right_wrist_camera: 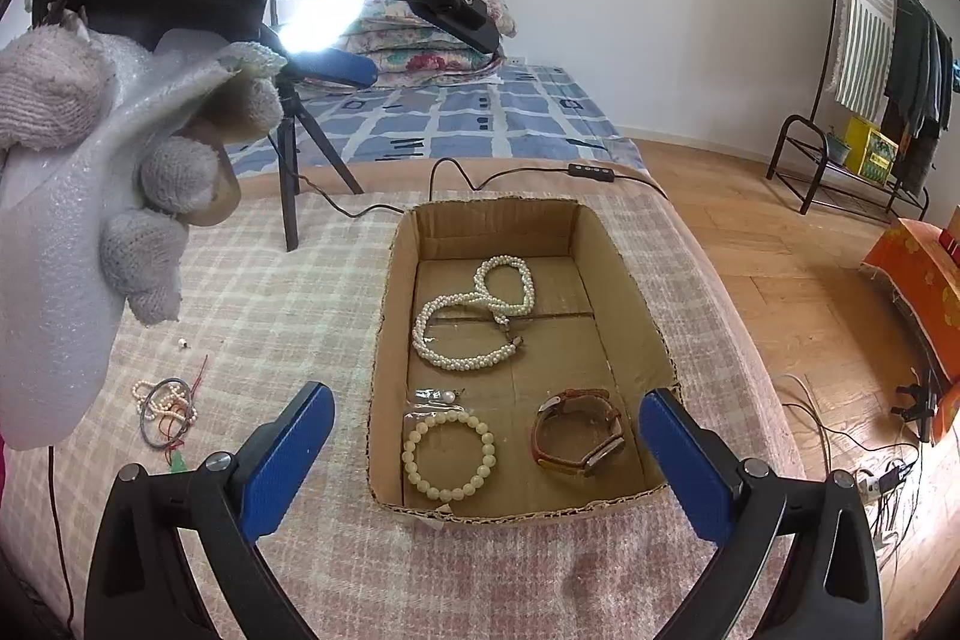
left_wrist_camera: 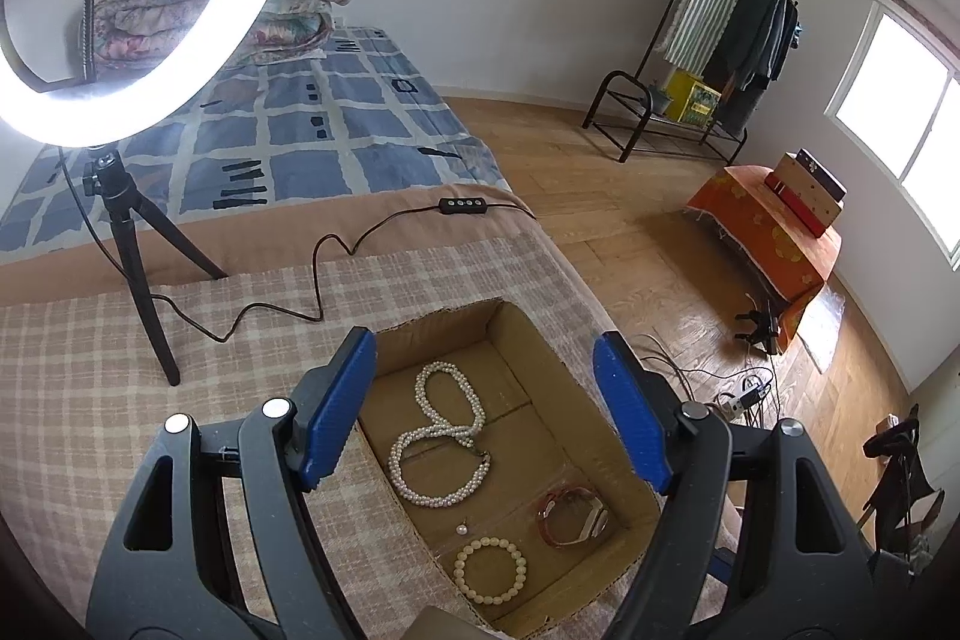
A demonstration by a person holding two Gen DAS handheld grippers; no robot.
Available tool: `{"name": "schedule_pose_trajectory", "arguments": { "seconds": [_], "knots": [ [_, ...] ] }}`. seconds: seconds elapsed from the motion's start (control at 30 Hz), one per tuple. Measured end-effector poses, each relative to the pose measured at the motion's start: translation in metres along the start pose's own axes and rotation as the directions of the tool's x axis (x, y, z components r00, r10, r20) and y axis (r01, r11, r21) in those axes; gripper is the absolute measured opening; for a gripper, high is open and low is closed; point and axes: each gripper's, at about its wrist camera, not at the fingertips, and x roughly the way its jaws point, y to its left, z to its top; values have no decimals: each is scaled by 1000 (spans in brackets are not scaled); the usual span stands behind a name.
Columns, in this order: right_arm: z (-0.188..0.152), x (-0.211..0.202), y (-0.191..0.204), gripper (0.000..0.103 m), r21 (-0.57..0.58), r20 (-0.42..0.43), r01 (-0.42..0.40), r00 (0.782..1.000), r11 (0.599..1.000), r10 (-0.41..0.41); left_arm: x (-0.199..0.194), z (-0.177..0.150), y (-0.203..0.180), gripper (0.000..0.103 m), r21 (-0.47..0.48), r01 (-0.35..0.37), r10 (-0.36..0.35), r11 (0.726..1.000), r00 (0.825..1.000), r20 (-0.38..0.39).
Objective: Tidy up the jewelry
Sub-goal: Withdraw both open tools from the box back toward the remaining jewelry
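a shallow brown cardboard box [right_wrist_camera: 522, 358] sits on the pink checked blanket [right_wrist_camera: 288, 304], just ahead of the right gripper [right_wrist_camera: 487, 454]. inside it, a long white pearl necklace [right_wrist_camera: 474, 322] lies farthest from the claw, a cream bead bracelet [right_wrist_camera: 450, 455] and a brown leather strap watch [right_wrist_camera: 579, 433] nearest. left of the claw, outside the box, lies a tangle of beads and cords [right_wrist_camera: 167, 409]. a gloved hand [right_wrist_camera: 138, 148] fills the upper left. both claws gape wide and empty; the left gripper [left_wrist_camera: 483, 418] hangs over the box.
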Motion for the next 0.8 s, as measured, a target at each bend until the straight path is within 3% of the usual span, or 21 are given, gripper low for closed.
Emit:
{"name": "schedule_pose_trajectory", "arguments": {
  "seconds": [0.23,0.43,0.6,0.7,0.8],
  "knots": [
    [4,-13,8,103,-1,26,-40,999,999,40,-54,-3,14,77,62,-43,39,997,998,56],
    [6,-20,19,101,-4,37,-104,994,995,104,-117,-12,56,77,51,-92,86,994,990,113],
    [7,-20,31,91,4,26,-182,983,983,181,-157,-37,99,77,22,-141,137,990,982,127],
    [6,-13,39,76,23,-8,-257,966,966,257,-170,-58,128,76,3,-169,168,986,980,111],
    [4,-4,54,66,20,-40,-296,954,955,297,-171,-77,155,64,-15,-196,196,981,978,71]
  ]
}}
